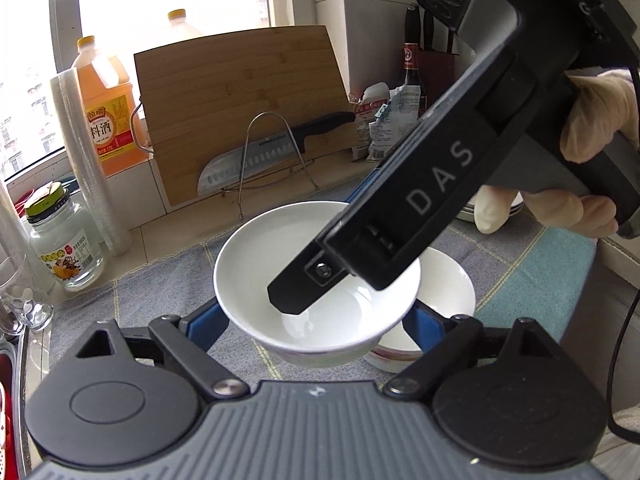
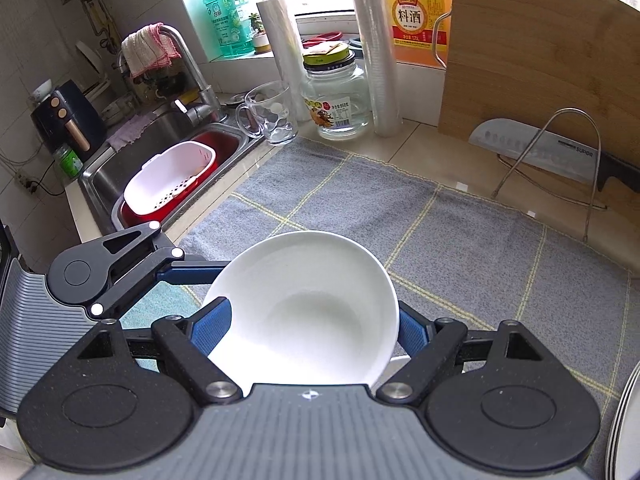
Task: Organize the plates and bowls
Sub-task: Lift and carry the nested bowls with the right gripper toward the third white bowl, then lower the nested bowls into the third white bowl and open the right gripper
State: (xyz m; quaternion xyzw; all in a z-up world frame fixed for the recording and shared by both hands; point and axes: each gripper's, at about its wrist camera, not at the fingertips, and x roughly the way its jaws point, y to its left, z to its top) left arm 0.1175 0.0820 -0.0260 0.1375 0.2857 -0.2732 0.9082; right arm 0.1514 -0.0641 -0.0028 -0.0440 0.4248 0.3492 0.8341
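Note:
A white bowl (image 1: 256, 264) hangs above the grey checked mat (image 1: 160, 292), between the blue pads (image 1: 210, 322) of my left gripper (image 1: 316, 314), which is shut on its outer wall. My right gripper comes in from the upper right, and one black finger (image 1: 304, 288) dips inside the same bowl. In the right wrist view the bowl (image 2: 304, 304) fills the gap of my right gripper (image 2: 312, 330). The left pad (image 2: 214, 326) overlaps the rim and the right pad (image 2: 412, 334) sits outside it; whether they press is unclear. More white bowls (image 1: 452, 284) stand behind on the right.
A bamboo cutting board (image 1: 240, 108) and a knife (image 1: 248, 164) on a wire rack stand at the back. On the left are a cooking wine bottle (image 1: 108, 120), a glass jar (image 2: 340, 100), a glass mug (image 2: 272, 112) and the sink with a white basket (image 2: 172, 180). Plates (image 2: 624, 420) lie at the right.

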